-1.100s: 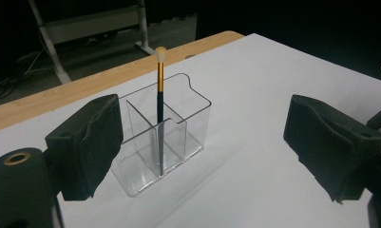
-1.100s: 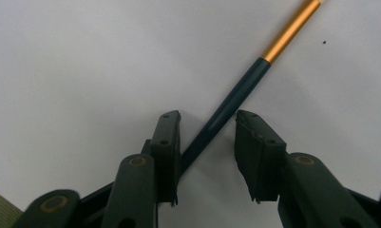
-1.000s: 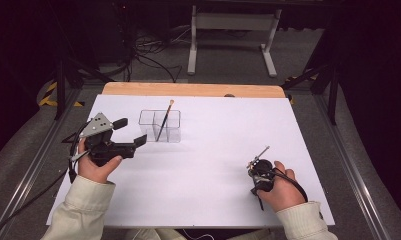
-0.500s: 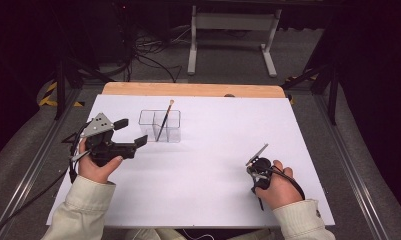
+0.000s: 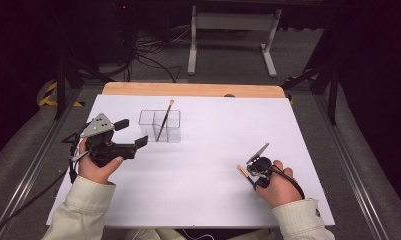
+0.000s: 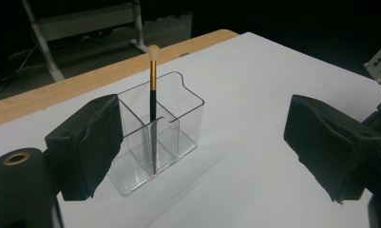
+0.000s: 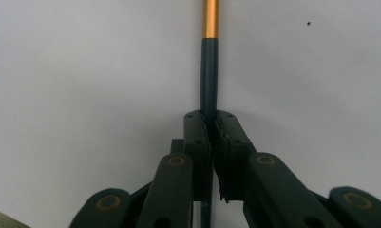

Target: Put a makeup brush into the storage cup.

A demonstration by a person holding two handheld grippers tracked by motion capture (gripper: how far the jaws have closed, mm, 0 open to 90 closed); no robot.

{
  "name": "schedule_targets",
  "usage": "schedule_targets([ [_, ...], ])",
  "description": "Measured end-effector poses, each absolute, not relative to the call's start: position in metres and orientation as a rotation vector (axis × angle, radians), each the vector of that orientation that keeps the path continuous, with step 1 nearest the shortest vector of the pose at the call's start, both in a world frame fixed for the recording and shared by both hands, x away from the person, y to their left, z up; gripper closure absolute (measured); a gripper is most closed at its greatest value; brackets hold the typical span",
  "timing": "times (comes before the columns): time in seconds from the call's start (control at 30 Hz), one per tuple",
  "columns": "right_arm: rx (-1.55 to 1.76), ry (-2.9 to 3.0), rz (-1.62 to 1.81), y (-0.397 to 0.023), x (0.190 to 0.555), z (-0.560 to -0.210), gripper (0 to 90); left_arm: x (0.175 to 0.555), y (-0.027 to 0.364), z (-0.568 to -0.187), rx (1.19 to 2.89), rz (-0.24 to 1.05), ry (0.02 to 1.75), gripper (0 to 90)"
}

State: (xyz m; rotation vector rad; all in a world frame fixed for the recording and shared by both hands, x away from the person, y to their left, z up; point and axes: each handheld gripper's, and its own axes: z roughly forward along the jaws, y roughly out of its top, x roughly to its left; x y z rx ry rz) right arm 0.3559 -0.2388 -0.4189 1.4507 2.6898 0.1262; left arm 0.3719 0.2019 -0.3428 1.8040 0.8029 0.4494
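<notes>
Currently the right gripper [image 7: 211, 124] has just been closing and now pinches a brush [image 7: 209, 71] lying on the white table [image 5: 208, 190], near its right front. Step in hand: pickup. Next move, prob.: lift, carry to the clear holder [image 5: 160, 125], drop handle-first. Left gripper [image 6: 202, 142] spread wide, empty, facing the holder. Count: 2 brushes (1 already standing in holder [image 6: 152, 90]), 1 holder, 2 compartments

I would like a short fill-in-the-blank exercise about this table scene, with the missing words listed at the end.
1. The right gripper is shut on a dark ____ with a gold band.
2. The left gripper has its jaws ____.
3. Another brush stands in a clear ____ on the white table.

Missing words: brush; open; holder
</notes>
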Motion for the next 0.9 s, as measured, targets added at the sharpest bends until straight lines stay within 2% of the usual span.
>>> schedule_targets([
  [0.27,1.445,2.677,0.189,-0.243,0.355,-0.416,84.9,0.371,0.203,-0.341,1.762,0.399,0.774,9.7],
  [0.5,1.388,2.65,0.31,-0.244,0.352,-0.404,85.0,0.369,0.202,-0.34,1.727,0.391,0.748,11.1],
  [0.9,1.212,2.519,0.659,-0.241,0.343,-0.378,85.0,0.365,0.2,-0.339,1.658,0.386,0.706,4.4],
])
